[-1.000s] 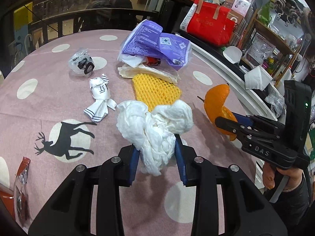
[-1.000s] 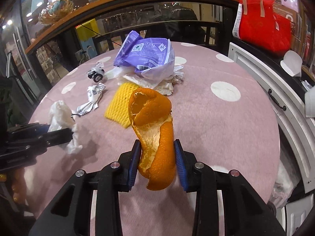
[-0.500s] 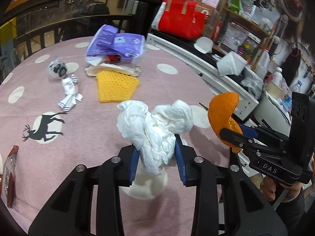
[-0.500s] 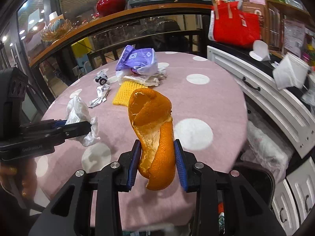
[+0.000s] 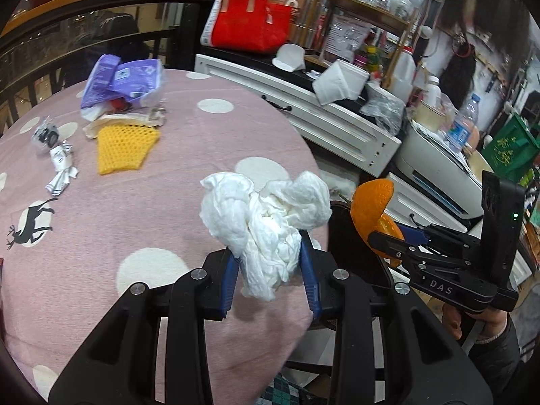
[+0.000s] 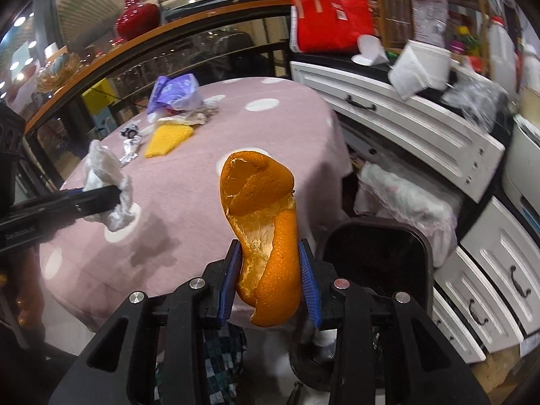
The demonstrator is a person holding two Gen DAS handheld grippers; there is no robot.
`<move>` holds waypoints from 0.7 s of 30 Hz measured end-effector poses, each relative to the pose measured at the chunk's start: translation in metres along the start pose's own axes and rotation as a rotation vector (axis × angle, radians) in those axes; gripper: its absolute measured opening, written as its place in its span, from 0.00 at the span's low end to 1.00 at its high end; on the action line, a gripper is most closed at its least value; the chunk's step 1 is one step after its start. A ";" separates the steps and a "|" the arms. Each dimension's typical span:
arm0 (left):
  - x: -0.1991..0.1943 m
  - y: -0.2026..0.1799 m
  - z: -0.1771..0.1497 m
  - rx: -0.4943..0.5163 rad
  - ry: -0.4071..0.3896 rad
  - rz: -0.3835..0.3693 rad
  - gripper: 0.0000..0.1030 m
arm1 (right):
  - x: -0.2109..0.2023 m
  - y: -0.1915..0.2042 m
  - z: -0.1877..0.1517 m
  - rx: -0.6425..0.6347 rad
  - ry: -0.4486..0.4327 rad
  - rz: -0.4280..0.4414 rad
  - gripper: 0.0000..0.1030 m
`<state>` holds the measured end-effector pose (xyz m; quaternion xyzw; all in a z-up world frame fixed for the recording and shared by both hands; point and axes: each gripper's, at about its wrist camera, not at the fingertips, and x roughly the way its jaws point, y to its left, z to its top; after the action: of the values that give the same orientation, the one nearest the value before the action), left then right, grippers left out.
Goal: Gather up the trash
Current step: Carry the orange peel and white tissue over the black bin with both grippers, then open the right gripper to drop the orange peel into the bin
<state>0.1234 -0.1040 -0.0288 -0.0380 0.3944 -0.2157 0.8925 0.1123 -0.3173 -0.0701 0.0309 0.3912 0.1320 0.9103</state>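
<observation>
The left hand-held gripper (image 5: 270, 276) was closed on a crumpled white tissue (image 5: 266, 222), its blue pads pressing the lower wad while the upper part billowed free above the jaws. The right hand-held gripper (image 6: 268, 281) was closed on a strip of orange peel (image 6: 260, 222), pinched near its lower end with the cupped upper part standing clear. Both loads were held off the worktop (image 5: 168, 182), at its edge, beside a dark bin (image 6: 378, 253) on the floor.

Handling properties, as judged from appearance:
- Tissue: very light, soft, fully compressible. It could thin out and slip under a loose grip; a hold on the dense centre of the wad is preferred.
- Orange peel: light, semi-stiff, curved, with a waxy outer skin that may slide. A hold across the thick lower band is preferred. Excess force could tear it.

Remaining on the worktop, well apart from the grippers: a yellow foam net (image 5: 125, 148), a purple packet (image 5: 125, 77) and a small crumpled wrapper (image 5: 60, 168). All appeared light and pliable.
</observation>
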 end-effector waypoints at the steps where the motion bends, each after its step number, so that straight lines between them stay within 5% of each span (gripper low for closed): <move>1: 0.001 -0.006 0.000 0.012 0.003 -0.011 0.33 | -0.001 -0.006 -0.004 0.010 0.004 -0.010 0.33; 12: 0.018 -0.056 -0.002 0.119 0.034 -0.075 0.33 | 0.051 -0.086 -0.053 0.231 0.197 -0.139 0.33; 21: 0.035 -0.085 -0.010 0.194 0.069 -0.094 0.33 | 0.094 -0.109 -0.087 0.321 0.340 -0.177 0.34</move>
<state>0.1069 -0.1945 -0.0390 0.0378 0.3997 -0.2955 0.8669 0.1348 -0.4014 -0.2140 0.1179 0.5557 -0.0089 0.8229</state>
